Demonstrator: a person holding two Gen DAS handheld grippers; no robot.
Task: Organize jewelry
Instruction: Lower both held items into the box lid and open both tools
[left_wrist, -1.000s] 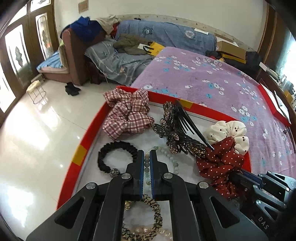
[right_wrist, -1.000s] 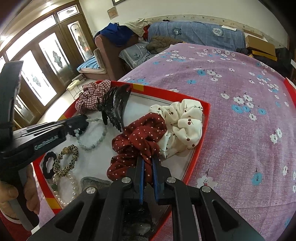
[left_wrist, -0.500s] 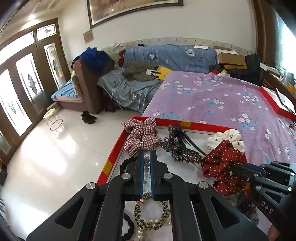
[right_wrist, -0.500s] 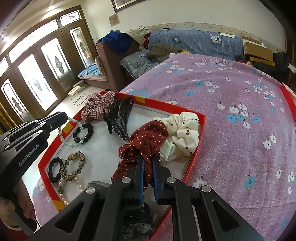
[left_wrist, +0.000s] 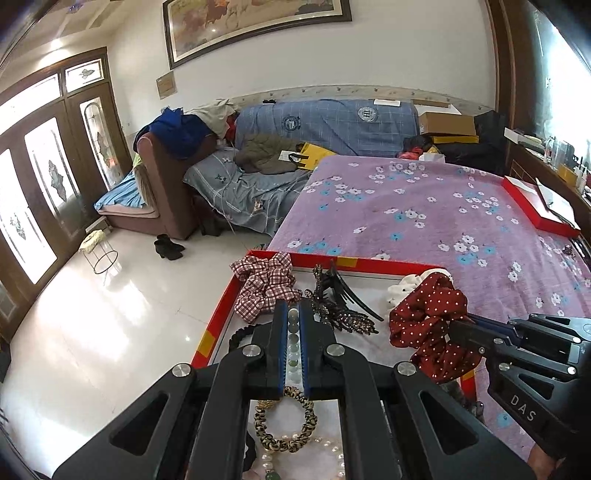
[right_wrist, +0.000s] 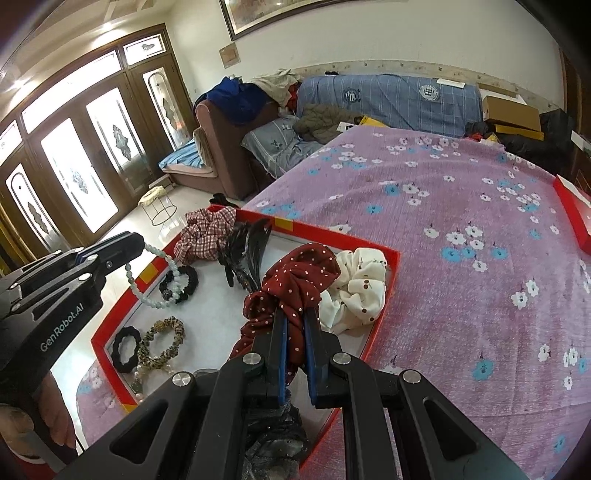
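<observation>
A red-rimmed tray (right_wrist: 391, 275) on the purple flowered bed holds hair and jewelry items. My left gripper (left_wrist: 293, 317) is shut on a pale green bead bracelet (right_wrist: 159, 275) and holds it in the air above the tray's left side. My right gripper (right_wrist: 295, 317) is shut on a dark red dotted scrunchie (right_wrist: 295, 277), lifted above the tray; it also shows in the left wrist view (left_wrist: 428, 314). A white scrunchie (right_wrist: 354, 288), a plaid scrunchie (right_wrist: 207, 232) and black hair clips (right_wrist: 247, 251) lie in the tray.
A black scrunchie (right_wrist: 183, 280), a black ring (right_wrist: 125, 347), a leopard band (right_wrist: 162, 341) and pearls (left_wrist: 295, 458) lie in the tray's near left part. A red box (left_wrist: 539, 206) sits at the bed's right edge. A sofa (left_wrist: 332, 125) stands behind.
Both grippers have risen away from the tray. The bead bracelet has come up off the tray in the left gripper, and the red scrunchie has lifted with the right gripper.
</observation>
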